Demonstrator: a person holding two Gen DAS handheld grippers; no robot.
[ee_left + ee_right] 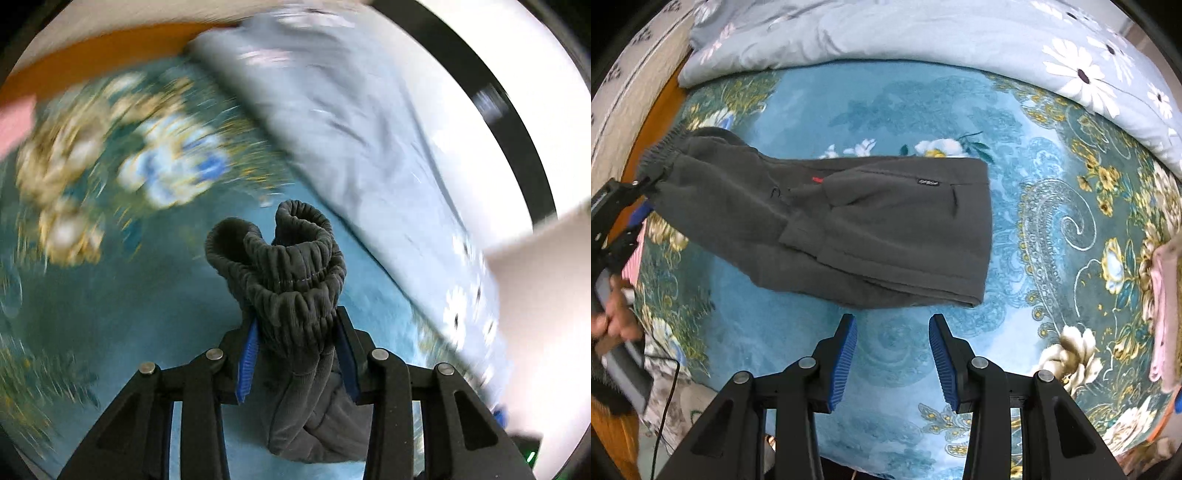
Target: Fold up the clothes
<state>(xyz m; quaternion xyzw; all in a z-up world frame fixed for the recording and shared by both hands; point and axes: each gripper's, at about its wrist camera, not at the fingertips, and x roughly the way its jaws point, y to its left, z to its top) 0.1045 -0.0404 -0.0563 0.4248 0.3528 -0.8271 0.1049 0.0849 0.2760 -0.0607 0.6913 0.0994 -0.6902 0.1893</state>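
Dark grey fleece trousers lie folded across the blue flowered bedsheet. Their left end is lifted off the sheet. My left gripper is shut on the bunched elastic waistband, which sticks out past the blue pads. The right wrist view shows this gripper at the far left, held by a hand. My right gripper points down at the sheet just in front of the trousers' near edge. It is open, with only bare sheet between its fingers.
A pale blue daisy-print quilt is heaped along the far side of the bed. Pink clothing lies at the right edge. A wooden bed frame and a black cable run along the left.
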